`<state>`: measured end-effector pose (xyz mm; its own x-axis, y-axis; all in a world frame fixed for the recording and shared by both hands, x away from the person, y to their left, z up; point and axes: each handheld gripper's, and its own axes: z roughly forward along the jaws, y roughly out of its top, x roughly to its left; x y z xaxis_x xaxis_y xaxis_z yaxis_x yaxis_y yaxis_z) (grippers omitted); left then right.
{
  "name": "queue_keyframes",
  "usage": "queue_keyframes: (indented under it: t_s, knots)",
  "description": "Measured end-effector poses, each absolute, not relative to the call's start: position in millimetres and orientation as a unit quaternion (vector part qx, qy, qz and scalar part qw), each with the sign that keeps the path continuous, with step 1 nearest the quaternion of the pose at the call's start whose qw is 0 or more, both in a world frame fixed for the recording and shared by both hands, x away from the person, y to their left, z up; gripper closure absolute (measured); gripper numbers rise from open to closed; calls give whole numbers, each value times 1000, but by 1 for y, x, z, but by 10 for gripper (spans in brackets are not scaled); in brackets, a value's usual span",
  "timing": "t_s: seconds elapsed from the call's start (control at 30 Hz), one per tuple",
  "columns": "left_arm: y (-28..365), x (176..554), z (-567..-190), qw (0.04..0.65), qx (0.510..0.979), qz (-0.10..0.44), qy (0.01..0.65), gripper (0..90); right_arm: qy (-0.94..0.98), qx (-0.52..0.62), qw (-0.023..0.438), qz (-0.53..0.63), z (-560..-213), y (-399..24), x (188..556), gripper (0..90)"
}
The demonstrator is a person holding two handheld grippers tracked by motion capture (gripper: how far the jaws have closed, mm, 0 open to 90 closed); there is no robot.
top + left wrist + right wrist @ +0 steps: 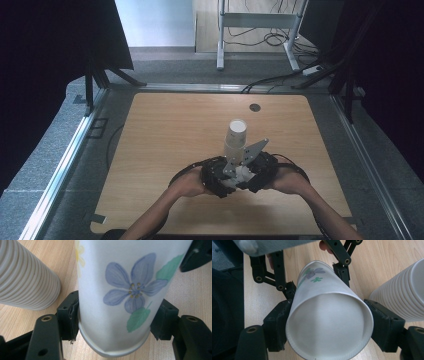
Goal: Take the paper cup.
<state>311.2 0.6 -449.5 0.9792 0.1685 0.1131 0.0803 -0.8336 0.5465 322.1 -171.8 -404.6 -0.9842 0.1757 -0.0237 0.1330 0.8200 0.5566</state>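
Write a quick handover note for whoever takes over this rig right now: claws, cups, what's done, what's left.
Left claw: shut on the flowered paper cup near its base.
Right claw: jaws at the same cup's open rim, pads against its sides.
Both claws meet low at the table's near middle.
Cup stack: upright just beyond the claws.
Done: one cup is off the stack, held between both claws.
Left: likely set it down, then take the next.
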Motion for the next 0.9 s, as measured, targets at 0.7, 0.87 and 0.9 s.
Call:
queue_keyframes:
  t_s: [0.7, 0.87, 0.9]
  knots:
    - [1, 313, -449, 306, 948, 55, 70, 222, 953, 78, 29, 292, -403, -173, 318, 365]
    - [9, 314, -445, 340, 936, 41, 85, 142, 946, 87, 25, 311, -398, -181, 319, 365]
    - [10, 314, -444, 353, 931, 38, 89, 140, 944, 87, 25, 318, -397, -182, 319, 365]
